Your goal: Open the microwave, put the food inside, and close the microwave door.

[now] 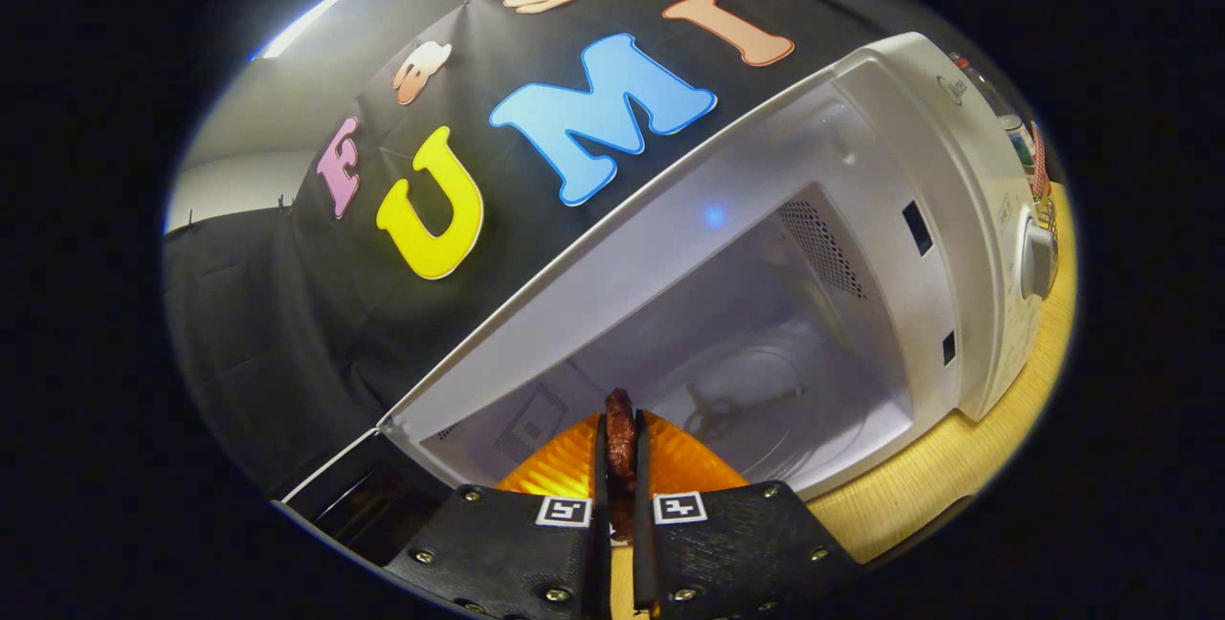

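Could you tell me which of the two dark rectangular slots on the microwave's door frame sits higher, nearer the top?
The slot level with the control knob; the other slot sits nearer the table.

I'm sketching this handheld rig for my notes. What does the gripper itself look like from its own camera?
The gripper has two flat, dark, textured plates fixed with small brass-coloured screws. Each plate carries a square black-and-white marker near its inner edge. Two thin, narrow jaws run forward from them, side by side.

The gripper (619, 467) carries ribbed mounts studded with brass-toned screws, each bearing a square black-and-white marker.
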